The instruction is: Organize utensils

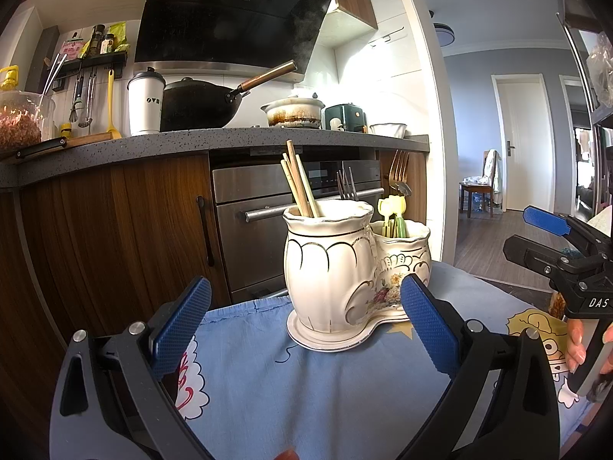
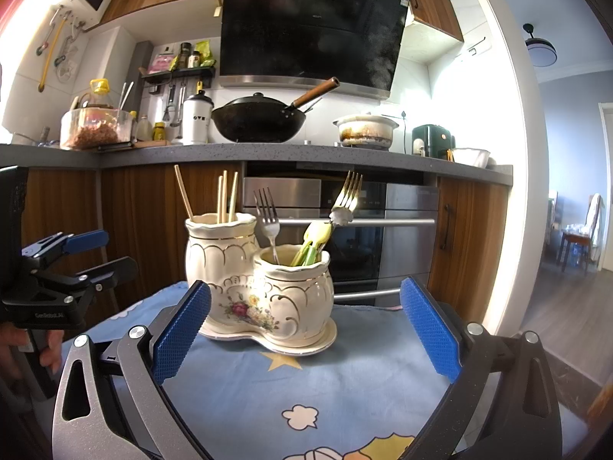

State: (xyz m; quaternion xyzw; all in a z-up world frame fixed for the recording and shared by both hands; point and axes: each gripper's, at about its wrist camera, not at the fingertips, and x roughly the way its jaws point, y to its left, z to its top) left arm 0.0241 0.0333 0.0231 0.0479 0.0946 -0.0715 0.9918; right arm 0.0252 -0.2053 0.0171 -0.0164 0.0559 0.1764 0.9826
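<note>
Well, both the left gripper [image 1: 305, 329] and right gripper [image 2: 305, 329] gape wide, holding nothing. Between them the ceramic holder [image 2: 260, 291] stands on the blue cloth [image 2: 325, 391]: chopsticks [image 2: 224, 197] in its taller pot, forks [image 2: 268, 211] (three, perhaps) in the shorter.

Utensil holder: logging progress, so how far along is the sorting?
Looks done: chopsticks stand in the holder's taller cup, forks in the shorter. In hand: nothing; left gripper and right gripper are open. Left: no loose utensils visible on the cloth.

Utensil holder [image 2: 260, 291] amid open cloth [image 2: 345, 383]
</note>
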